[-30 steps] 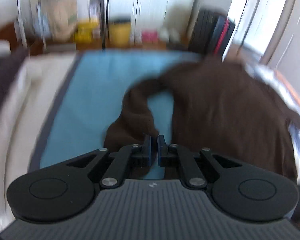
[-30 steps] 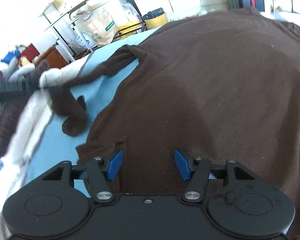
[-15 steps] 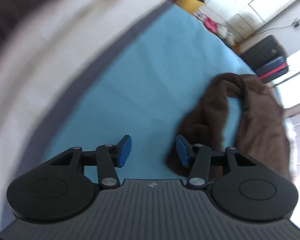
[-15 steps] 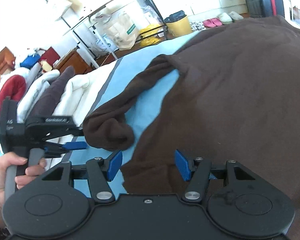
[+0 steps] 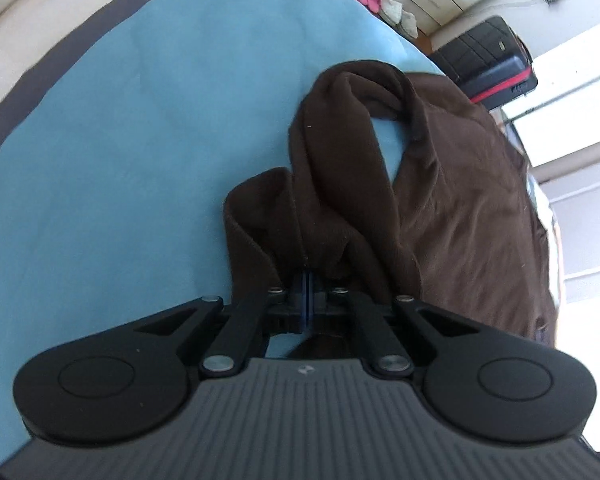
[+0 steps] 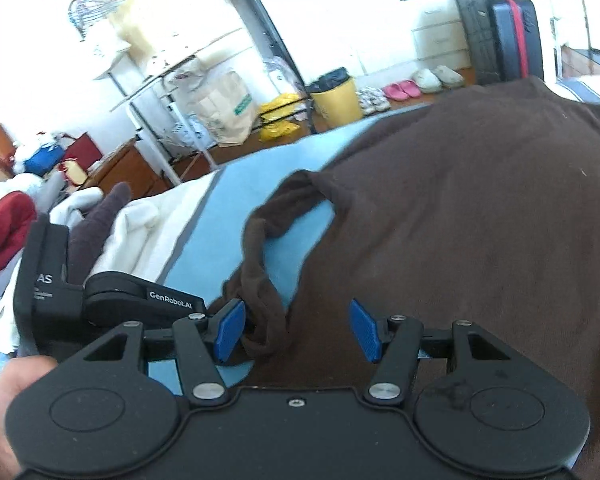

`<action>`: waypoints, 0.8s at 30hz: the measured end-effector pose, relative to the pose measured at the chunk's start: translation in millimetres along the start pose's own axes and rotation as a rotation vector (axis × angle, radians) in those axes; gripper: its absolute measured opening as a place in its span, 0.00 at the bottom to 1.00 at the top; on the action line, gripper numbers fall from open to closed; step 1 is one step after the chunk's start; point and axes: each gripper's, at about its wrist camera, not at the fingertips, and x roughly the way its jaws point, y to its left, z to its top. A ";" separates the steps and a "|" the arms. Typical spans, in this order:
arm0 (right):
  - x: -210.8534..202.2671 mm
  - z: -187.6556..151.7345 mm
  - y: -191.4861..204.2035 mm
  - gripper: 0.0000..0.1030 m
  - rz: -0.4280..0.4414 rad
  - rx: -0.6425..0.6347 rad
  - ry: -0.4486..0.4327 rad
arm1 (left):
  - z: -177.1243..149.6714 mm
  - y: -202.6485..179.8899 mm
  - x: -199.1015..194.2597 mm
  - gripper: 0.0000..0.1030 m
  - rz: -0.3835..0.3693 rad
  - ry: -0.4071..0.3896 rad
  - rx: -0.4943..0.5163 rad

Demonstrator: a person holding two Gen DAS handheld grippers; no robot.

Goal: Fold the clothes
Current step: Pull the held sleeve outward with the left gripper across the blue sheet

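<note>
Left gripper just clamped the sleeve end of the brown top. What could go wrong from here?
1. The left gripper is shut right at the bunched cuff of the sleeve; the bite looks shallow, so it may slip when pulled.
2. The sleeve is twisted and loops back on itself, so folding it now could trap the twist.
3. The right gripper stands open over the brown top without pinning it, so a pull might drag the body across the blue sheet.

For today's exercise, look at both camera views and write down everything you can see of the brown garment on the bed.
The brown garment is a dark, soft, knit-looking top spread across the blue sheet, its body lying mostly flat. One long sleeve bends off the shoulder and runs back alongside the body, leaving a gap of sheet between. The sleeve end is bunched and pinched in the shut left gripper. The open right gripper hangs over the body without gripping it.
</note>
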 end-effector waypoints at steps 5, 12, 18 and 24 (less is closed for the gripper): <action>28.0 1.2 29.4 0.61 0.066 -0.126 0.044 | 3.2 22.0 -8.9 0.00 -0.035 -0.002 -0.067; 58.9 -2.2 31.9 0.03 0.000 -0.136 0.058 | 8.1 27.7 -35.9 0.02 0.052 -0.152 -0.051; 15.3 -8.6 -23.6 0.03 0.248 0.276 -0.075 | 12.4 37.8 -36.5 0.13 0.036 -0.128 -0.087; 13.4 -25.7 -27.8 0.03 -0.043 0.115 -0.011 | 15.0 25.1 -22.4 0.29 0.057 -0.100 -0.035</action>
